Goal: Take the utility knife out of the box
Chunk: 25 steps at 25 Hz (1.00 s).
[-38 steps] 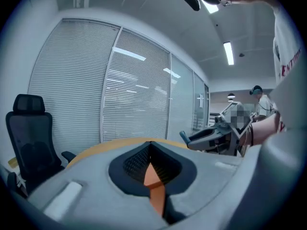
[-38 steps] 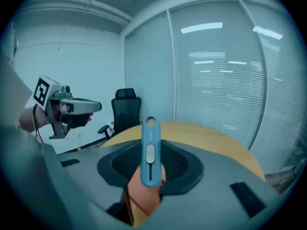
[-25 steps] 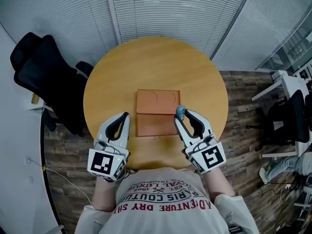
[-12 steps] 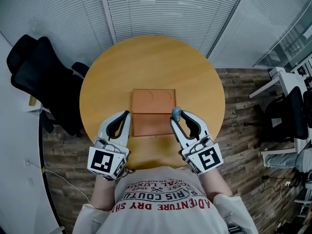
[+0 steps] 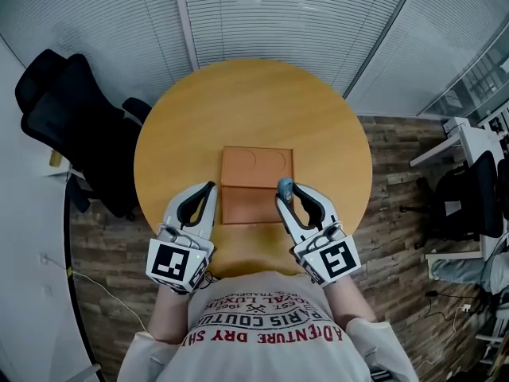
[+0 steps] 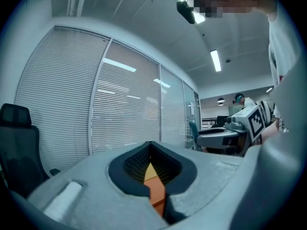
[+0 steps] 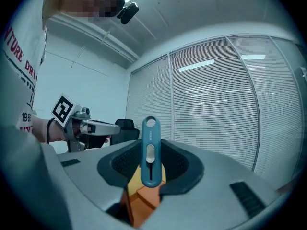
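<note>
An orange box (image 5: pixel 256 185) lies opened flat in the middle of the round wooden table (image 5: pixel 254 110). My right gripper (image 5: pixel 285 191) is shut on a small blue utility knife (image 5: pixel 284 186), held over the right edge of the box's near half. In the right gripper view the knife (image 7: pixel 150 152) stands upright between the pads, its pale slider facing the camera, with the box (image 7: pixel 141 200) below. My left gripper (image 5: pixel 209 188) hovers by the box's left edge, jaws shut and empty. In the left gripper view a sliver of the box (image 6: pixel 156 193) shows past the left gripper (image 6: pixel 151 150).
A black office chair (image 5: pixel 71 126) stands left of the table. A white desk (image 5: pixel 469 146) and more chairs are to the right on the wood-pattern floor. Blinds and glass partitions close off the far side. The person's torso is at the table's near edge.
The right gripper has edged a little to the left with the knife, closer over the box's right edge. The left gripper has stayed put.
</note>
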Each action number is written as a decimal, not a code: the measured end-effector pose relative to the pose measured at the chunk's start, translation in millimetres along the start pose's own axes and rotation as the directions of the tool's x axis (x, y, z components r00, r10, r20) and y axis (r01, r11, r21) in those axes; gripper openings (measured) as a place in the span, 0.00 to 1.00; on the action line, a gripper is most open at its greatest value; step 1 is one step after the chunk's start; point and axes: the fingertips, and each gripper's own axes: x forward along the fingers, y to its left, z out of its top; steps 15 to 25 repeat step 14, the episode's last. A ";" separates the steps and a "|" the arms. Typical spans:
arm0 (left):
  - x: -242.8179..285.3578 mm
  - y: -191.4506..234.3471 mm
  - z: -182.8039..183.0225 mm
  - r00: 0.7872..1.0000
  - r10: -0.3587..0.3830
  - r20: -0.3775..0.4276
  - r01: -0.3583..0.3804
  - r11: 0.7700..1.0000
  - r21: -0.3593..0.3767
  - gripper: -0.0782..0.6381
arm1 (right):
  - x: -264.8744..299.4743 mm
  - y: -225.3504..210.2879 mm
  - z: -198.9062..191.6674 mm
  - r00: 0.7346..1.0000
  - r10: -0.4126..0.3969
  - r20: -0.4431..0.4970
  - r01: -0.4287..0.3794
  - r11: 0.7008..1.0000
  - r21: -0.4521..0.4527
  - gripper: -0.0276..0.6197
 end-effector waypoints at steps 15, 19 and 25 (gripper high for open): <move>2.4 1.4 -2.6 1.000 0.003 0.006 -0.003 1.000 -0.013 0.10 | 7.3 10.5 -0.4 0.999 0.035 -0.037 -0.037 0.998 -0.047 0.24; 2.4 1.4 -2.6 1.000 0.003 0.006 -0.003 1.000 -0.013 0.10 | 7.3 10.5 -0.4 0.999 0.035 -0.037 -0.037 0.998 -0.047 0.24; 2.4 1.4 -2.6 1.000 0.003 0.006 -0.003 1.000 -0.013 0.10 | 7.3 10.5 -0.4 0.999 0.035 -0.037 -0.037 0.998 -0.047 0.24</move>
